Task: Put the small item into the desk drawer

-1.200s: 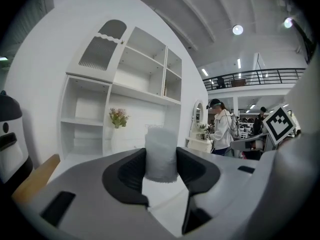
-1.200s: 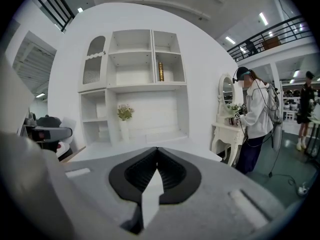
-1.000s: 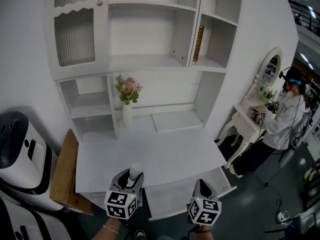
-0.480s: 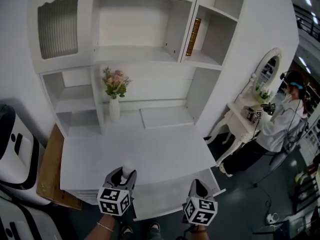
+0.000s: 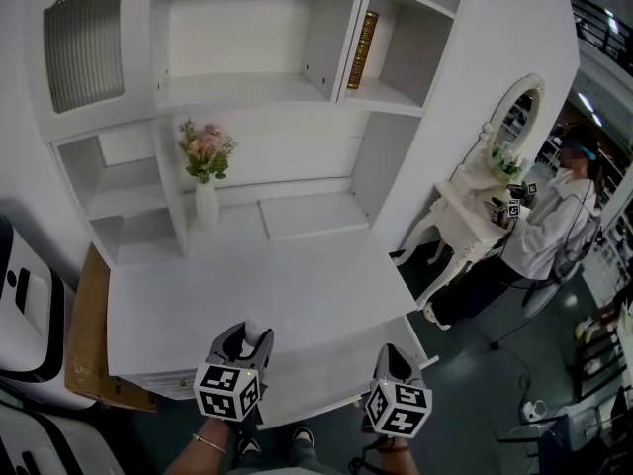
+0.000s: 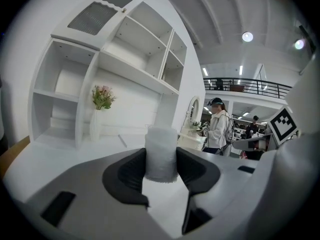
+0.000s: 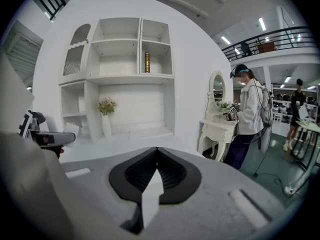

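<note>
L gripper point(image 5: 253, 342), 7 o'clock, clamped on small white item point(image 6: 161, 154). R gripper point(image 5: 394, 362), 5 o'clock, jaws together, empty. Both shifted along desk point(image 5: 247, 285) front in last sec. Item is beside the drawer point(image 5: 331, 384) at 6, which seems open, so drop prob. next.

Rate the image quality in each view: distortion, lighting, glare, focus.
Head view: strong fisheye bows the shelf unit; even, bright light with soft shadows on the desk. Left gripper view: dark circular vignette, the ceiling lamp flares, the small white item up close looks slightly soft. Right gripper view: same vignette and bowing; room fairly sharp, nearest foreground soft.
</note>
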Motion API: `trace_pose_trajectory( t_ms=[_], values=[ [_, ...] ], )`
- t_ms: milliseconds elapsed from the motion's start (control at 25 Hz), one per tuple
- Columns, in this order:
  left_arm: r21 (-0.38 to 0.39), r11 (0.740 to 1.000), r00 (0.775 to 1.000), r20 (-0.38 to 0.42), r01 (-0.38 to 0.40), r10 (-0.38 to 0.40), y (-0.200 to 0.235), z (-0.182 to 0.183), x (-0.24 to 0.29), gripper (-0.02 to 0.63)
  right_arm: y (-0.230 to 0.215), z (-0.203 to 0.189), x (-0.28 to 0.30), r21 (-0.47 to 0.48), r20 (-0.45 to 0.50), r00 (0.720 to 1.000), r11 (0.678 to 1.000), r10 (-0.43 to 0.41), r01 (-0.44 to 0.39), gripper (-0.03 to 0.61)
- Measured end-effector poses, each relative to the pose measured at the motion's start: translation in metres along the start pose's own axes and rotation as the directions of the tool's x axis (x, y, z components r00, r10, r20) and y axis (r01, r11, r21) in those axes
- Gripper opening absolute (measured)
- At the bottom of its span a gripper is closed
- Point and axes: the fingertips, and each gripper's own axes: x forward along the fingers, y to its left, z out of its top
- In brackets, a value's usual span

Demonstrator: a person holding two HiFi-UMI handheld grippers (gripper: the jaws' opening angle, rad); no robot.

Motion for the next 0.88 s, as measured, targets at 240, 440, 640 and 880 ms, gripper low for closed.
trace_pose_trajectory(
  t_ms=[240,440,640,880],
  values=[
    [0.014,0.997,0.996,-0.027,0.080,-0.079,-0.022,-0.006,0.015,0.176,-0.024,-0.012,-0.017,0.032,-0.013,0.997,0.996,-0.079,0.079,0.006],
    [0.021,0.989,0.988,-0.059,0.143,-0.142,-0.048,-0.015,0.026,0.176,-0.046,-0.023,-0.034,0.058,-0.029,0.990,0.988,-0.139,0.141,0.006],
    [0.036,0.977,0.973,-0.101,0.210,-0.206,-0.073,-0.030,0.032,0.176,-0.069,-0.042,-0.053,0.103,-0.050,0.979,0.974,-0.198,0.202,0.006],
    [0.056,0.966,0.953,-0.186,0.254,-0.239,-0.091,-0.055,0.038,0.176,-0.083,-0.063,-0.060,0.141,-0.088,0.972,0.963,-0.218,0.229,0.006]
  ],
)
